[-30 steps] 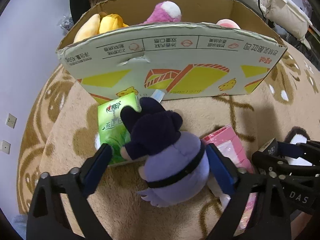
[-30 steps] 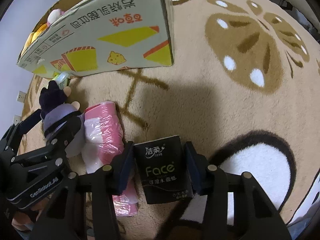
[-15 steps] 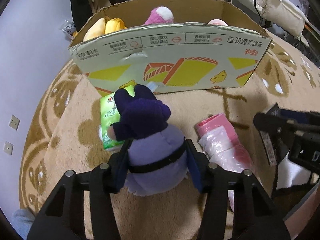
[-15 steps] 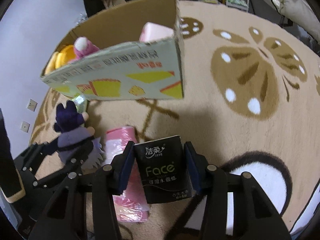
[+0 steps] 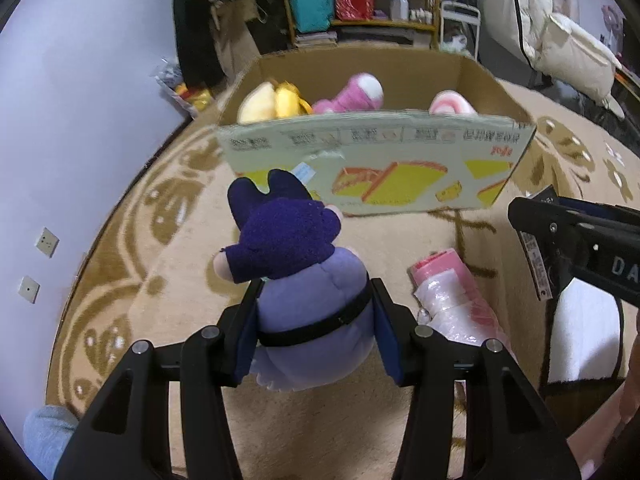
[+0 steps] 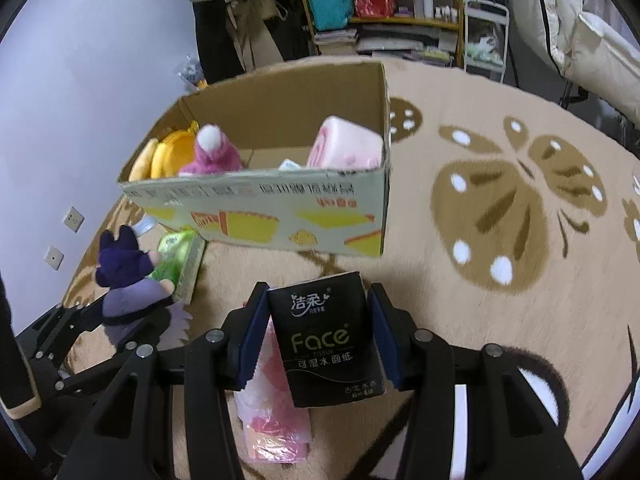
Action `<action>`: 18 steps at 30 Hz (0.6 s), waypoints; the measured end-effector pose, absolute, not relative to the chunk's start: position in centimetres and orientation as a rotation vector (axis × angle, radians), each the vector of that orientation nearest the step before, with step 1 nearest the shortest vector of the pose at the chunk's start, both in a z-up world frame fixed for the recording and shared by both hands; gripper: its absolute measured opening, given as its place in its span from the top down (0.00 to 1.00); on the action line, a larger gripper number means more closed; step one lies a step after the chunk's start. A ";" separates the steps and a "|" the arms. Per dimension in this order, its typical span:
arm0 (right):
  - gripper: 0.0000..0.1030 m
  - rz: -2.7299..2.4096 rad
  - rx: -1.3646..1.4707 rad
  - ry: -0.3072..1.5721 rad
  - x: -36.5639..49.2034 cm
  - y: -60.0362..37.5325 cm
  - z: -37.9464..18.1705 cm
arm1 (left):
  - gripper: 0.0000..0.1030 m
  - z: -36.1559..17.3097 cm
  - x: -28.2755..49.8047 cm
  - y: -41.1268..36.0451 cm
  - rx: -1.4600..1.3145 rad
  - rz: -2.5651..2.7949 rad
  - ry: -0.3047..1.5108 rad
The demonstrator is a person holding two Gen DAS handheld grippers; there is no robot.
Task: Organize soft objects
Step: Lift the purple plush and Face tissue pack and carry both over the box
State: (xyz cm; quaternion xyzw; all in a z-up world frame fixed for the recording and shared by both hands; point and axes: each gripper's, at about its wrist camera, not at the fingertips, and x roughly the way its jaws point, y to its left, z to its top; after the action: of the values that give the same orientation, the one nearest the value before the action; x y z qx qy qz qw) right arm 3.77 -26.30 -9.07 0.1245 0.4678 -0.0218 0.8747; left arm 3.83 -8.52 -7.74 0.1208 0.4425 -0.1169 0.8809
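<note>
My left gripper (image 5: 316, 328) is shut on a purple plush toy (image 5: 304, 280) and holds it above the rug, in front of the open cardboard box (image 5: 376, 160). My right gripper (image 6: 318, 332) is shut on a black "Face" tissue pack (image 6: 326, 336), also lifted, in front of the box (image 6: 280, 216). The box holds a yellow plush (image 6: 172, 152), a pink plush (image 6: 212, 152) and a pink-white tissue pack (image 6: 344, 148). A green tissue pack (image 6: 178, 252) lies on the rug by the box's front. A pink plastic pack (image 5: 456, 300) lies on the rug between the grippers.
A beige rug with brown patterns (image 6: 500, 208) covers the floor. A purple-grey wall (image 5: 80, 100) with sockets is at the left. Shelves with bags and bottles (image 6: 380, 4) and hanging clothes stand behind the box. White bedding (image 5: 568, 52) is at the far right.
My left gripper closed on the purple plush and lifted it. Both grippers rose with their loads, so the box interior now shows.
</note>
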 end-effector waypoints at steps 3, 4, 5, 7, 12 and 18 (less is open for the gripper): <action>0.49 -0.060 0.252 0.937 3.4 -26.2 -8.4 | 0.52 -6.8 3.3 -8.0 0.242 -0.228 0.886; 0.49 -0.064 0.249 0.925 3.3 -26.2 -8.1 | 0.52 -6.5 3.2 -7.9 0.241 -0.223 0.874; 0.49 -0.067 0.247 0.912 3.2 -26.2 -7.9 | 0.52 -6.3 3.1 -7.8 0.244 -0.218 0.864; 0.49 -0.078 0.239 0.879 3.0 -26.2 -7.3 | 0.52 -5.7 2.6 -7.6 0.255 -0.208 0.833; 0.49 -0.096 0.206 0.810 2.6 -26.0 -5.8 | 0.51 -4.2 2.1 -7.2 0.252 -0.198 0.782; 0.49 -0.114 0.159 0.742 2.7 -25.5 -4.0 | 0.51 -3.2 1.8 -6.9 0.250 -0.183 0.737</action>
State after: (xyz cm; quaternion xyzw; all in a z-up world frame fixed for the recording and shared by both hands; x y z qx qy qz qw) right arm 2.74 -25.55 -4.05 0.0774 0.3619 -0.0554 0.9273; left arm 1.84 -6.87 -3.15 0.1218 0.3589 -0.0890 0.9211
